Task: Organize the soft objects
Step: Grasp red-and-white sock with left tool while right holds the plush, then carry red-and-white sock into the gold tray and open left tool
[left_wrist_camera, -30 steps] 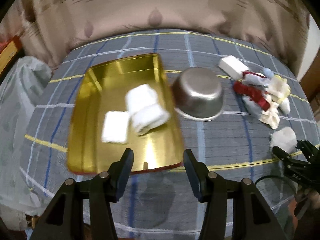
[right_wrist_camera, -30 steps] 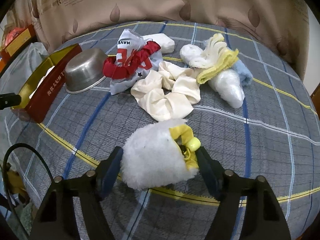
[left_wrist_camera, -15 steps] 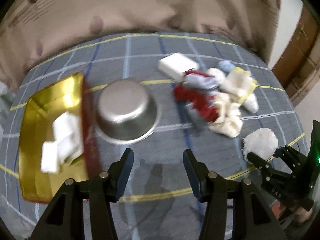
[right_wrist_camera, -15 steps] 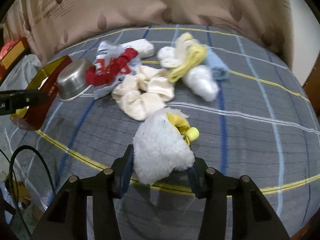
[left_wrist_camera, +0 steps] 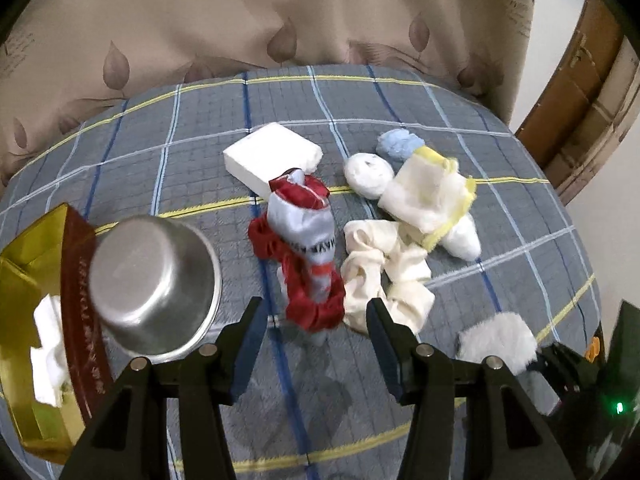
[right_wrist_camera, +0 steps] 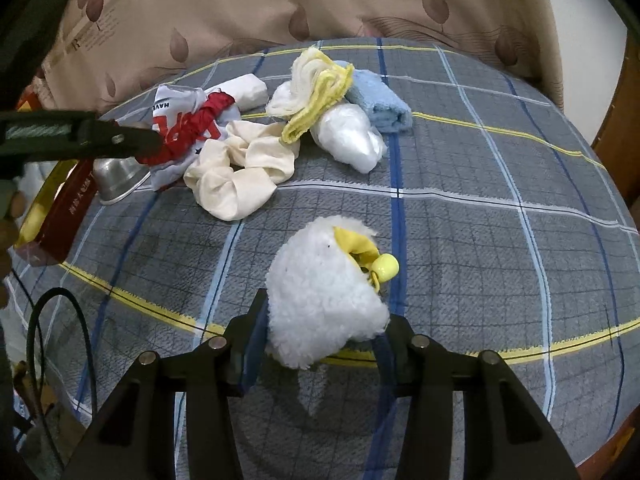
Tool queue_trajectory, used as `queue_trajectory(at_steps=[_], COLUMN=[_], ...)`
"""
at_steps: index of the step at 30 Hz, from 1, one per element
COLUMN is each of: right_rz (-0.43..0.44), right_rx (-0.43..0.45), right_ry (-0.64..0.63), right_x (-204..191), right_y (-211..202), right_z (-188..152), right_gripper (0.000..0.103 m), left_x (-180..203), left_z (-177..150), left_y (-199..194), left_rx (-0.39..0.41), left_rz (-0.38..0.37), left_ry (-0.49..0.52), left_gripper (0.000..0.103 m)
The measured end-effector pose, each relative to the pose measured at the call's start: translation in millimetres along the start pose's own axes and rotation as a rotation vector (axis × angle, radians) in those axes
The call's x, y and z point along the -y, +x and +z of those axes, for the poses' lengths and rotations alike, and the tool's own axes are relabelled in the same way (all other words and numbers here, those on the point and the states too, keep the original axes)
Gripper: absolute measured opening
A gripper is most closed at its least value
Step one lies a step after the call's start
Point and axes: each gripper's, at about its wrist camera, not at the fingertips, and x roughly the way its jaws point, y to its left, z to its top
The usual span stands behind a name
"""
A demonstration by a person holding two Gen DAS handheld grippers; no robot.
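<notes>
Fluffy white pouch (right_wrist_camera: 324, 296) sits clamped in my right claw (right_wrist_camera: 316, 344) near the surface's (right_wrist_camera: 500, 240) front edge; my left claw (left_wrist_camera: 316, 334) gapes empty. Gold tray (left_wrist_camera: 24, 280) holds white cloths (left_wrist_camera: 48, 344).

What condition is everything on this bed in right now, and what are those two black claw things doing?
left gripper: jaws open, empty, above the red and white cloth
right gripper: jaws shut on the fluffy white toy
steel bowl: upside down
gold tray: holds white folded cloths
cream scrunchie: crumpled, loose
blue towel: rolled
</notes>
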Motion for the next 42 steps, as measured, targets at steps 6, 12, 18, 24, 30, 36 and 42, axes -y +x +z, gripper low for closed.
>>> queue_trajectory(at_steps=[6,12,18,24,30,36,42], right_rz=[0.009,0.017,0.016,0.02,0.018,0.014,0.01], right_rx=[0.001,0.002,0.003,0.004,0.005,0.007,0.01], right_ry=[-0.003,0.0,-0.003,0.004,0.003,-0.004,-0.007], right_x=[0.5,-0.4,-0.7,-1.2,-1.0,-0.4,-0.4], right_y=[0.9,1.5,1.6,1.4,1.6,1.9,2.7], right_z=[-0.2,0.1,0.2,0.9,0.9,0.5,0.0], right_gripper=[0.045,0.046,0.046,0.046,0.047,0.047,0.047], left_x=[-4.0,-14.2,-12.5,-10.0,-11.0,-24.1,-62.6], left_z=[14.2,17.6,15.1,12.3,12.2,7.7,2.0], left_y=[20.5,30.7,25.1,8.7,-20.0,-51.2,-75.9], left_rx=[-0.023,-0.024,-0.021,-0.011,0.031,0.072,0.102], left_rz=[-0.006,-0.013,-0.016,-0.012,-0.012,0.008,0.072], left_ry=[-0.03,-0.079,-0.062,-0.047,-0.029,-0.027,-0.082], left_gripper=[0.053,0.045,0.018,0.016,0.016,0.016,0.016])
